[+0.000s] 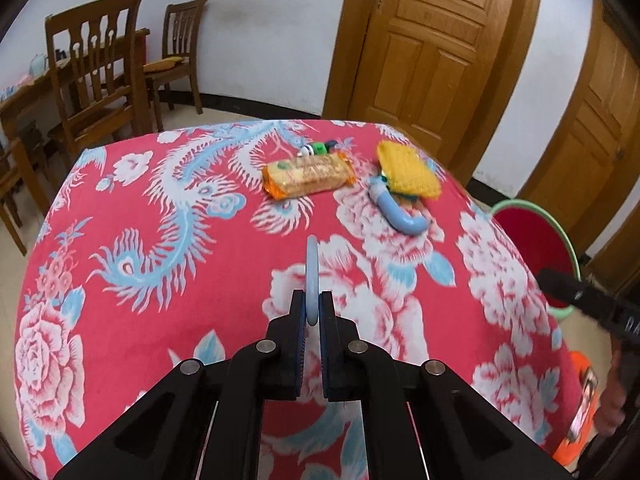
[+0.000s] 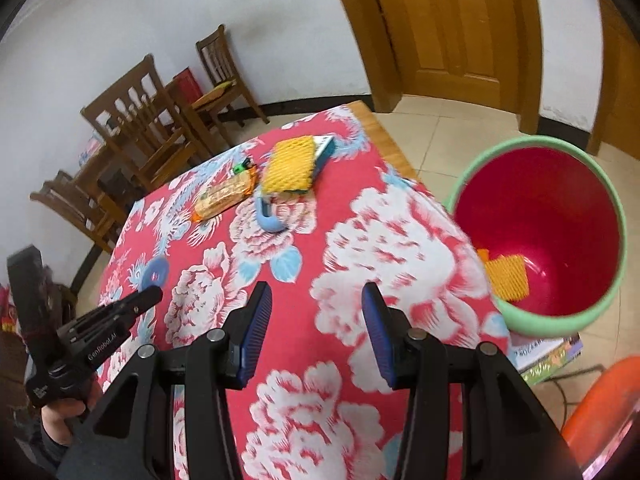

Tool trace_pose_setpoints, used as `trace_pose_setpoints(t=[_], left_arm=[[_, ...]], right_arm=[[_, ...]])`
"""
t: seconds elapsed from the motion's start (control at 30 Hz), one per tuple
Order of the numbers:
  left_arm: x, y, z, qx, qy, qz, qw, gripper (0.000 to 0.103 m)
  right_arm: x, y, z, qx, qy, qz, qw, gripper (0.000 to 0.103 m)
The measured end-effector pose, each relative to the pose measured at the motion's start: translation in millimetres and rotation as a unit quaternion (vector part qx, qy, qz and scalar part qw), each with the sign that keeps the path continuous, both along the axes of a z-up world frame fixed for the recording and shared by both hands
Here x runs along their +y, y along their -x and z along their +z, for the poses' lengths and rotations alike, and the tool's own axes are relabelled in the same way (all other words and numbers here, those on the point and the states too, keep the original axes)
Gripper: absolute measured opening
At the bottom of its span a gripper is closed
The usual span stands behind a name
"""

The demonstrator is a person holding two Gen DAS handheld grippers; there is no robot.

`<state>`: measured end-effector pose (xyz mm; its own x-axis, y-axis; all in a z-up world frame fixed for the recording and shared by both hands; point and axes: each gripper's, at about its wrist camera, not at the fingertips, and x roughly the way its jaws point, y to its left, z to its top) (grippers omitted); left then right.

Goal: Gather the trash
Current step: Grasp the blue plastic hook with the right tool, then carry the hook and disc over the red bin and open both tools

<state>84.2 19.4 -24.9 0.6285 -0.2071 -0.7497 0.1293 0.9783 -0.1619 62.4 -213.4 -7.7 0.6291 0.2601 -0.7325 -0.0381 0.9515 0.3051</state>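
**Left gripper pinches a pale blue ring; right gripper spread and empty**

In the left wrist view we see our left gripper [image 1: 313,308] clenched on a thin pale blue ring [image 1: 312,276], held edge-on so it reads as a narrow upright strip; its lower part is hidden between the pads. From the right wrist view the same ring shows its round face with a centre hole, at about 9 o'clock, over the red floral tablecloth [image 1: 160,320].

Our right gripper [image 2: 316,312] has its jaws spread apart with only tablecloth showing between them. In the left wrist view just one blurred black finger of it enters at 3 o'clock.

Further across the table lie an orange biscuit packet [image 1: 309,174], a yellow foam net sleeve [image 1: 408,174] and a blue hook-shaped piece [image 1: 400,212] partly tucked under the sleeve. A small green and black object [image 1: 320,147] behind the packet is too small to identify. A teal box [image 2: 325,148] peeks from under the sleeve, mostly hidden.

The bin [image 2: 600,184], green outside and red inside, stands beside the table at 3 o'clock in the right wrist view. Another yellow foam net [image 2: 508,276] lies in it, its near edge cut off by the table corner.
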Motion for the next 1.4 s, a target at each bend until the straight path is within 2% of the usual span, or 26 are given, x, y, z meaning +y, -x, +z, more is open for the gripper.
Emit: trace_pose_setpoints(t=[0.37,0.63,0.97,1.07,1.13,1.4], left_arm=[[8,-31,8,-0.017,0.018,0.026,0.9993,0.006],[13,-41,2,-0.011,0.03,0.034,0.9989,0.006],[20,-45,-4,-0.004,0.042,0.042,0.9982,0.006],[21,-46,-3,-0.003,0.046,0.043,0.998,0.006],[20,-46,-3,-0.001,0.046,0.044,0.9979,0.006],[17,-39,5,-0.006,0.041,0.048,0.998,0.006]], right_arm=[[44,-57,-13,0.023,0.044,0.057,0.997,0.049],[72,-102,-31,0.04,0.083,0.084,0.992,0.049],[91,-129,-47,0.043,0.106,0.107,0.988,0.048],[93,-129,-47,0.039,0.107,0.103,0.988,0.033],[94,-127,-47,0.037,0.105,0.1,0.989,0.019],[95,-104,-43,0.031,0.073,0.123,0.989,0.017]])
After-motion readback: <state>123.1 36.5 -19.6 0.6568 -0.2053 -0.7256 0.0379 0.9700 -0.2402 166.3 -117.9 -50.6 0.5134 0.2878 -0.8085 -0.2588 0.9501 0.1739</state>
